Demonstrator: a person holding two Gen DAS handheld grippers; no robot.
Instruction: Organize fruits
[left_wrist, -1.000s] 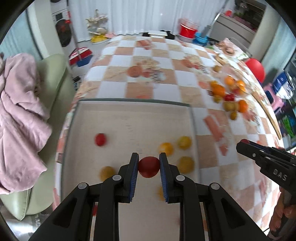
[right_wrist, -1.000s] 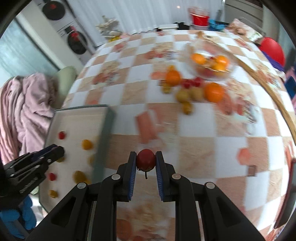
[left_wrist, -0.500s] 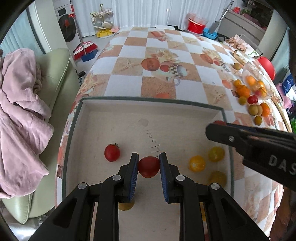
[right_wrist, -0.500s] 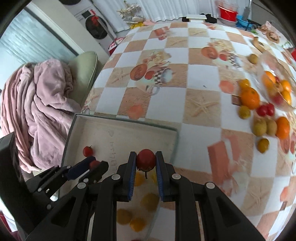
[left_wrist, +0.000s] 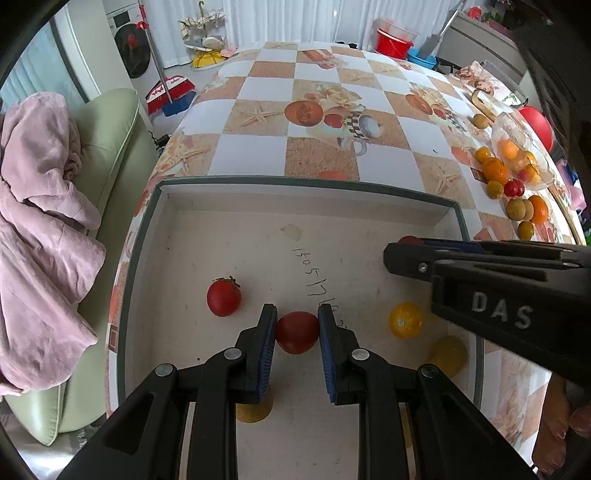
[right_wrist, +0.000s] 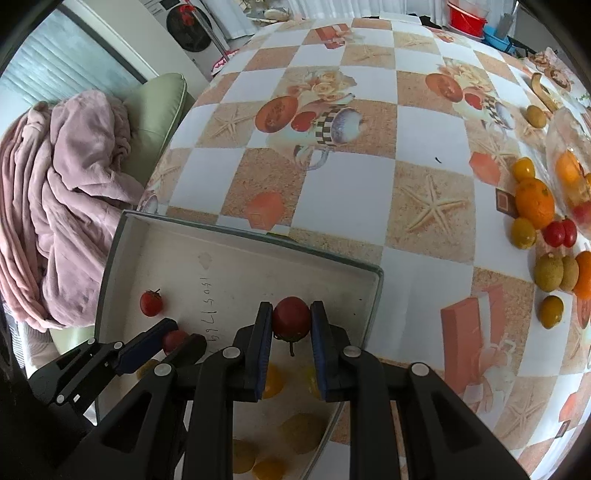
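My left gripper (left_wrist: 297, 328) is shut on a red tomato (left_wrist: 296, 331), low over the floor of a shallow white tray (left_wrist: 306, 184) with a grey-green rim. A second red tomato (left_wrist: 223, 297) with a stalk lies on the tray floor just to its left. Yellow tomatoes (left_wrist: 405, 319) lie to the right. My right gripper (right_wrist: 291, 320) is shut on another red tomato (right_wrist: 291, 320), above the tray's (right_wrist: 373, 295) right part; it juts in from the right in the left wrist view (left_wrist: 406, 249). The left gripper (right_wrist: 173, 339) shows at lower left in the right wrist view.
More fruit lies on the checked tablecloth at the right: oranges (right_wrist: 535, 202), red tomatoes (right_wrist: 559, 232), yellow and brownish fruits, and a clear bowl (left_wrist: 524, 147) holding some. A green sofa (left_wrist: 107, 147) with a pink blanket (left_wrist: 37, 221) stands left of the table.
Both grippers came in over the tray, each still holding its tomato. The left one sank toward the tray floor; the right one swung left from over the tablecloth.
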